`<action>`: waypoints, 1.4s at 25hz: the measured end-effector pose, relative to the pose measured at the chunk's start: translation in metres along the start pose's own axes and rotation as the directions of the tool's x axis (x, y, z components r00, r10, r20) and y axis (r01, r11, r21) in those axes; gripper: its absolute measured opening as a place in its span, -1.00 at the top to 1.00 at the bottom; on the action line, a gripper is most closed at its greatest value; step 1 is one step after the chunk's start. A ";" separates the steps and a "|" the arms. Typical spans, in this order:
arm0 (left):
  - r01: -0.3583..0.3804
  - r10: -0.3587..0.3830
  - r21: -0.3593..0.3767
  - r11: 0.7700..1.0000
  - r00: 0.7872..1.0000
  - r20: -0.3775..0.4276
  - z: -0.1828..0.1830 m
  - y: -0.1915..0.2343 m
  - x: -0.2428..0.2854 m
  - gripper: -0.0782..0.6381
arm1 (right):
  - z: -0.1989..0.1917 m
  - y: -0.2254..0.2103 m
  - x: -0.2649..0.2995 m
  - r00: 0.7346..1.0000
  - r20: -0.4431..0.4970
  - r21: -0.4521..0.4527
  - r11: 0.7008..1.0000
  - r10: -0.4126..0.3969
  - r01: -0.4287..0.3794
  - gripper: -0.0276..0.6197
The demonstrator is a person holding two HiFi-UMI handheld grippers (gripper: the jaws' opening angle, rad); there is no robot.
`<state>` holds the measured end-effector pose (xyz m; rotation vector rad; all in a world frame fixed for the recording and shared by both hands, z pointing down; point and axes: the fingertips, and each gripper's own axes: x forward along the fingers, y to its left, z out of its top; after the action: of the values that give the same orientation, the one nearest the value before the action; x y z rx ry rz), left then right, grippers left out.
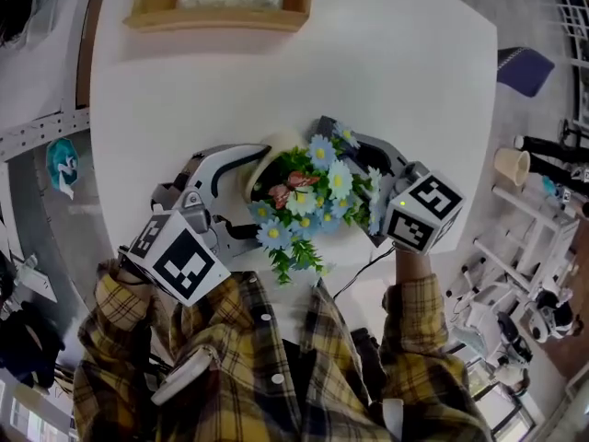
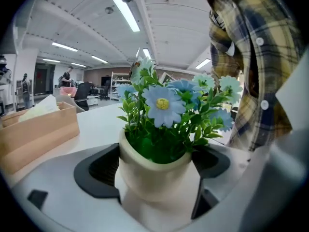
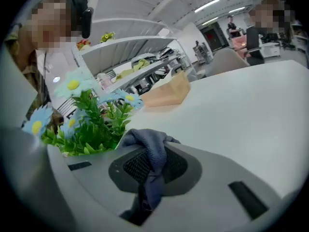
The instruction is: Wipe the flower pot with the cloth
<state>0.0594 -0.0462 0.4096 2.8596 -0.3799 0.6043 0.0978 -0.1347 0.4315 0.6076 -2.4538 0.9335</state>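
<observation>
A cream flower pot (image 2: 153, 173) of blue and white artificial flowers (image 1: 308, 196) is at the table's near edge, in front of me. My left gripper (image 2: 154, 178) is shut on the pot, one jaw on each side of its body; in the head view this left gripper (image 1: 239, 201) is at the pot's left. My right gripper (image 3: 147, 178) is shut on a crumpled grey-blue cloth (image 3: 150, 151), which bunches above the jaws. That right gripper (image 1: 357, 180) sits just right of the flowers, with the green leaves (image 3: 91, 127) close on its left. The pot's body is hidden under the flowers in the head view.
A wooden box (image 1: 221, 7) with white material inside stands at the table's far edge. The white table (image 1: 414, 63) stretches away behind the pot. Shelving and a paper cup (image 1: 511, 166) are off the table at the right.
</observation>
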 end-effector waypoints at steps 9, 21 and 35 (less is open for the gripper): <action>0.292 -0.281 0.130 0.948 0.955 -0.091 -0.008 -0.010 0.005 -0.51 | 0.004 0.013 0.028 0.917 -0.270 -0.169 0.923 0.294 -0.346 0.84; 0.090 -0.090 -0.013 0.996 0.992 -0.087 -0.021 -0.005 -0.009 -0.51 | 0.003 0.007 0.014 0.948 -0.213 -0.143 0.952 0.236 -0.269 0.84; -0.375 0.324 -0.300 0.877 0.923 -0.206 -0.044 -0.072 -0.035 -0.51 | -0.054 0.048 -0.053 0.999 0.039 0.067 0.997 -0.036 0.033 0.84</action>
<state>0.0325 0.0403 0.4249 2.4154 -0.8962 0.7296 0.1278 -0.0524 0.4151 0.6953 -2.4477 1.0014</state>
